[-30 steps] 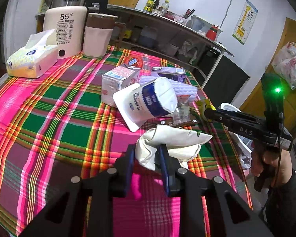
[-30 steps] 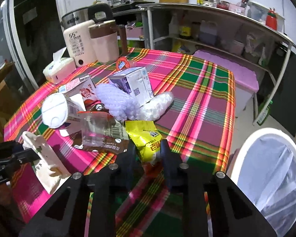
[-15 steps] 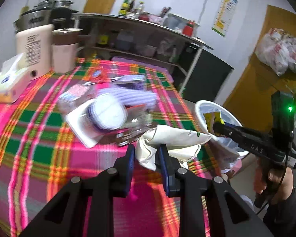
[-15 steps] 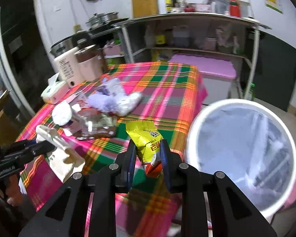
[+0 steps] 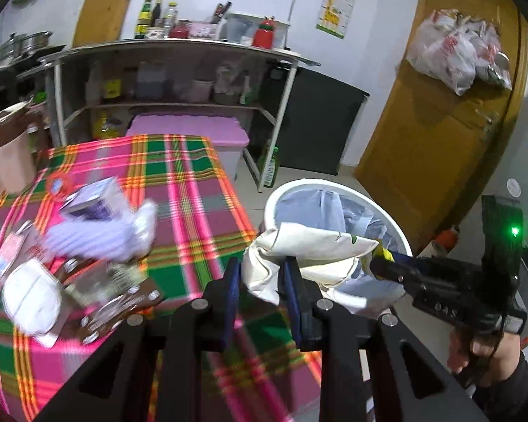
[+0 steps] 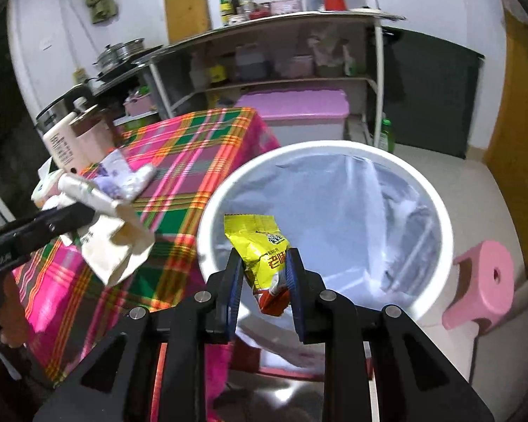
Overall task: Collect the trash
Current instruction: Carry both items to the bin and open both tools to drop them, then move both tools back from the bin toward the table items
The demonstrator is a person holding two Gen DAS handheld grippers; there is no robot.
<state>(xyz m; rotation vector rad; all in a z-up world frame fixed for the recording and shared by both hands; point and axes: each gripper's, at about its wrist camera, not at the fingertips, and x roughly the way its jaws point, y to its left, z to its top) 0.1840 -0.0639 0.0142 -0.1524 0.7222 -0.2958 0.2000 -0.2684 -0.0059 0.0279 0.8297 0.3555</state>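
Observation:
My left gripper (image 5: pixel 261 274) is shut on a crumpled cream paper bag (image 5: pixel 309 249), held in the air at the table's right edge, beside the white trash bin (image 5: pixel 338 186). The bag also shows in the right wrist view (image 6: pixel 109 246). My right gripper (image 6: pixel 264 269) is shut on a yellow snack packet (image 6: pixel 260 246) and holds it over the near rim of the bin (image 6: pixel 436 211), which is lined with a clear plastic bag. More trash lies on the plaid table (image 5: pixel 190 190): a lilac carton (image 5: pixel 98 197), a white cup lid (image 5: pixel 31 292), wrappers.
A pink stool (image 6: pixel 482 281) stands on the floor right of the bin. A metal shelf unit (image 5: pixel 179 81) with bottles and a lilac storage box (image 5: pixel 186 133) stand behind the table. A brown door (image 5: pixel 440 112) with hanging bags is at the right. Kettles stand at the table's far left.
Both grippers have swung right from over the table toward the bin. The yellow packet now hangs over the bin's rim; the paper bag is at the table edge next to the bin.

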